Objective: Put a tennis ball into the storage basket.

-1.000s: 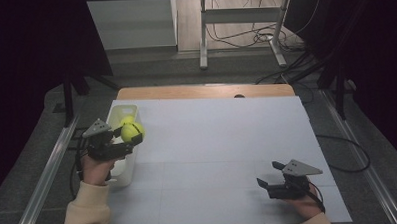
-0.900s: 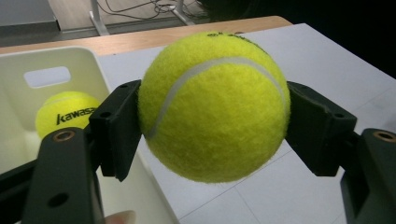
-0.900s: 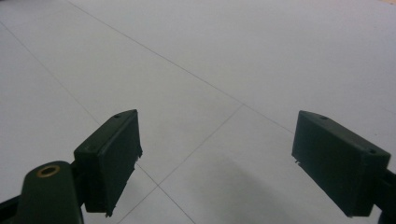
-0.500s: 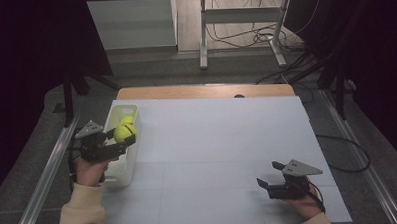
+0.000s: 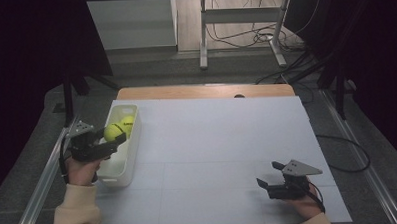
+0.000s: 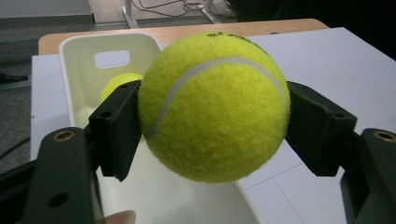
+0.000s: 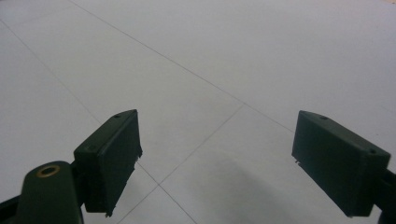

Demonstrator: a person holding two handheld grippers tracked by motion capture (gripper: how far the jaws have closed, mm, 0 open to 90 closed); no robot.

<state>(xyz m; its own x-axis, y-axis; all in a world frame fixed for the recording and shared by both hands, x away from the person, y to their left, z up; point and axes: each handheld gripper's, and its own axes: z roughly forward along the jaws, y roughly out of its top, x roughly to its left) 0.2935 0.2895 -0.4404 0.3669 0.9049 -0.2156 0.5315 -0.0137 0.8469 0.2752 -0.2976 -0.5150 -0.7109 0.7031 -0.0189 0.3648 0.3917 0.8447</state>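
While you work at the white surface, it spreads across most of the high view, with thin seam lines crossing it and a strip of wooden edge along its far side. Next in size is the white bin, a long plastic tub with rounded corners that lies along the surface's left edge, its long side running away from you. From the left gripper view you can see its pale inner wall and a cut-out handle slot in the far end.

Your left tongs sit at the bin's near half, held from the outer side, with your hand and cream sleeve coming up below them. They are clamped on the tennis ball, which hangs just above the bin's open top; in the left gripper view the ball bulges between the two black pads, each pressed flat against one side, its pale seam curving over the top. A second tennis ball rests inside the bin toward the far end, just beyond the held one, and it peeks out behind the left pad in the left gripper view.

Your right tongs rest low near the surface's near right corner, well apart from the bin. Their jaws stand wide apart with nothing between them but bare white board.
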